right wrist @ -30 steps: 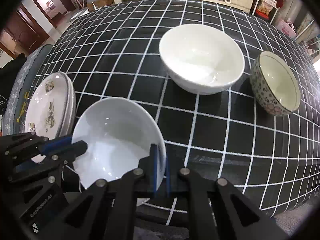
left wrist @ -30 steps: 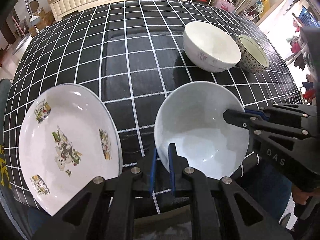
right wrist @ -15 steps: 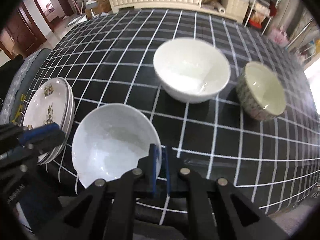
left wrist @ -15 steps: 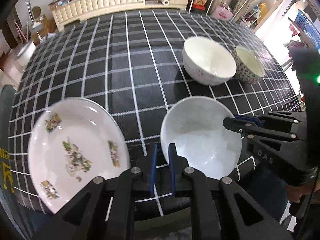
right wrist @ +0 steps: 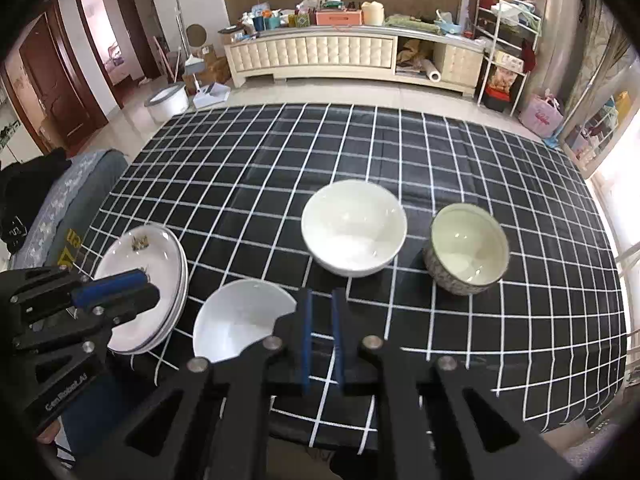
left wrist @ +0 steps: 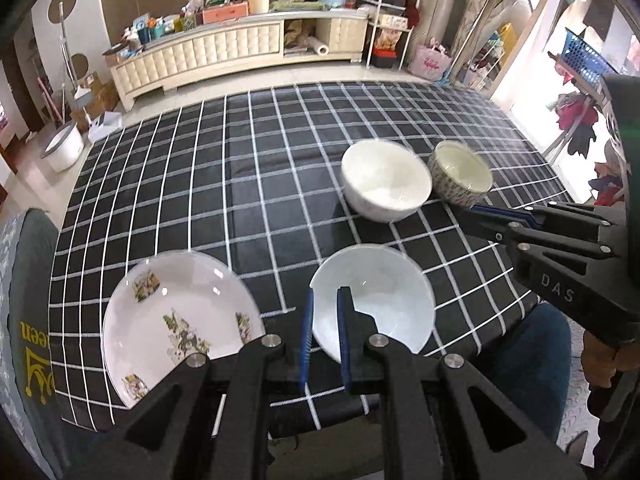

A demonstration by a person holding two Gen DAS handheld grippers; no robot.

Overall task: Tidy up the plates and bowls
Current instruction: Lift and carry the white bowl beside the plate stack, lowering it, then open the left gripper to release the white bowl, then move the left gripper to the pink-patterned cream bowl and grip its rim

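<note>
A plain white bowl [left wrist: 384, 288] [right wrist: 236, 320] rests on the checked tablecloth near the front edge, right of a stack of flower-printed plates [left wrist: 176, 320] [right wrist: 160, 256]. My left gripper [left wrist: 326, 294] [right wrist: 148, 290] hangs above the bowl's near-left rim and the plates, shut and holding nothing. My right gripper [right wrist: 321, 294] [left wrist: 470, 214] is lifted clear to the bowl's right. Its jaws are opening, and only tablecloth shows between them. Farther back stand a larger white bowl [left wrist: 384, 180] [right wrist: 352, 228] and a patterned bowl [left wrist: 460, 176] [right wrist: 466, 248], side by side.
The black-and-white checked table [left wrist: 200, 200] stretches far back and to the left. A grey cushioned seat [left wrist: 28, 280] stands at its left edge. A hand [left wrist: 604, 360] holds the right gripper. A long cream cabinet [right wrist: 320, 56] lines the far wall.
Both grippers have risen and tilted up, so more of the room shows. The right gripper has come off the white bowl's rim and its pads stand slightly wider. The bowl stays on the table.
</note>
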